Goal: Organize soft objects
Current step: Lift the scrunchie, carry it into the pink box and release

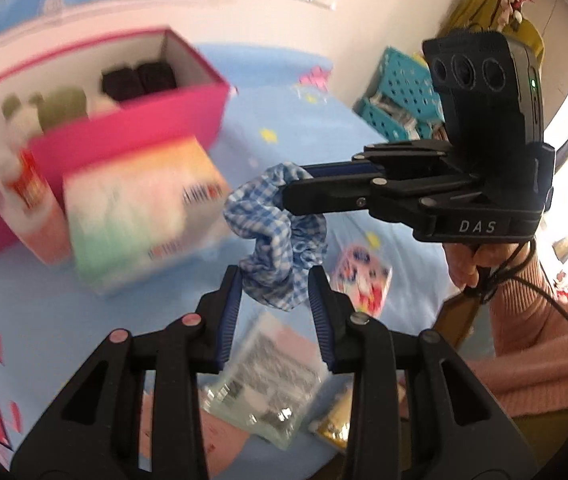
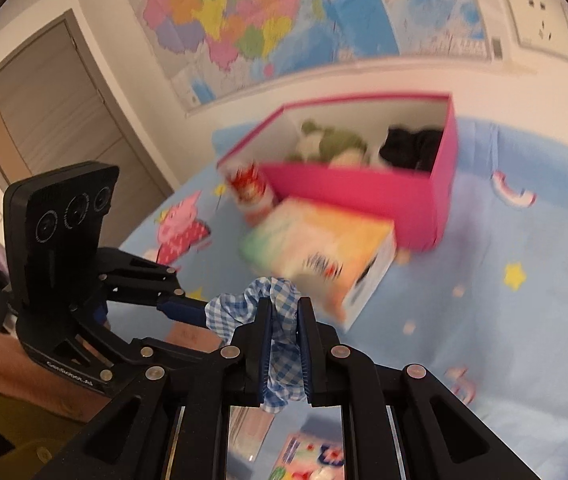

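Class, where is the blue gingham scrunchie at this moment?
The blue gingham scrunchie hangs in the air above the blue sheet, pinched in the right gripper, with the left gripper open around its lower end, in front of the pink box.

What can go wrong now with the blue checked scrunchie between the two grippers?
1. The right gripper pinches only one fold of the scrunchie; it may slip out above the bed.
2. The left gripper is open around it; shutting now could stretch it between both.
3. The pink box already holds plush toys.

Pink box [image 1: 132, 132] contents blurred – carton [image 2: 323, 248] print unreadable
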Demonstrator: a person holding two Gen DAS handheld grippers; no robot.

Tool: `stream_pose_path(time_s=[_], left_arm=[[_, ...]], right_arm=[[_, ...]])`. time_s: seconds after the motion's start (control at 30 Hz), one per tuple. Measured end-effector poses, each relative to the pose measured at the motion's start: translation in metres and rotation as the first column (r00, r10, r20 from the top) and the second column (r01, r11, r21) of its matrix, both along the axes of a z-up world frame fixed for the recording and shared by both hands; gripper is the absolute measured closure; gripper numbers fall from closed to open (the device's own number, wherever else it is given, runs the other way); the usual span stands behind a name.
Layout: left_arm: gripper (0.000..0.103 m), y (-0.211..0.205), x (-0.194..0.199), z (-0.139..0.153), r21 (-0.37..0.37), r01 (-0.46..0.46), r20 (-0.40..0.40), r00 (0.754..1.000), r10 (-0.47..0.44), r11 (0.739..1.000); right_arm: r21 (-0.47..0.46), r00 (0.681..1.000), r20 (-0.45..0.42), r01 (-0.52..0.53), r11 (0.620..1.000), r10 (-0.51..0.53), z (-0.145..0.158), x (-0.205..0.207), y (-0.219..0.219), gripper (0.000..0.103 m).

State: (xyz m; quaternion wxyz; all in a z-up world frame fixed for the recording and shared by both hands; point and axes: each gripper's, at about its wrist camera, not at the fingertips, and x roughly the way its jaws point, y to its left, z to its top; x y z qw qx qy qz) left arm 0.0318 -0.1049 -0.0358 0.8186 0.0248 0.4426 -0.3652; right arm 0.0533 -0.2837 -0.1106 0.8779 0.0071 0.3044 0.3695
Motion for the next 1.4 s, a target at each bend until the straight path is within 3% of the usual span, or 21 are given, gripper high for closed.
stream_pose_path(time_s=[0.27,0.6,1.0,1.03,1.1,1.13,1.2,1.4], left_arm=[[0.066,0.005,0.033,0.045,-0.024,-0.072,0.098,0.992,0.074,0.997],[0.066,0.002,0.093,0.066,-0.022,-0.181,0.107,0.977,0.183,0.983],[0.066,-0.005,0.147,0.039,0.035,-0.263,0.021,0.965,0.262,0.964],[0.064,-0.006,0.148,0.037,0.042,-0.264,0.019,0.965,0.263,0.964],[0.046,-0.004,0.149,0.034,0.048,-0.266,0.015,0.964,0.266,0.963],[0.044,-0.002,0.149,0.034,0.048,-0.276,0.023,0.961,0.275,0.96],[0.044,0.001,0.144,0.034,0.049,-0.282,0.043,0.959,0.28,0.958],[0.044,0.016,0.108,0.046,0.014,-0.249,0.131,0.961,0.245,0.968]], right_arm=[[0.038,0.994,0.108,0.026,0.999,-0.03,0.054,0.024,-0.002,0.091],[0.071,0.983,0.156,0.086,0.994,-0.096,0.092,0.072,0.002,0.091],[0.035,0.985,0.069,0.153,0.988,-0.155,0.076,0.133,0.004,0.091],[0.024,0.983,0.065,0.168,0.985,-0.169,0.073,0.136,0.004,0.089],[-0.007,0.978,0.057,0.203,0.979,-0.203,0.067,0.142,0.005,0.081],[-0.016,0.976,0.057,0.212,0.977,-0.211,0.065,0.143,0.004,0.074],[-0.027,0.969,0.054,0.241,0.97,-0.239,0.061,0.145,0.002,0.07],[0.017,0.969,0.079,0.235,0.972,-0.236,0.067,0.12,-0.009,0.067]])
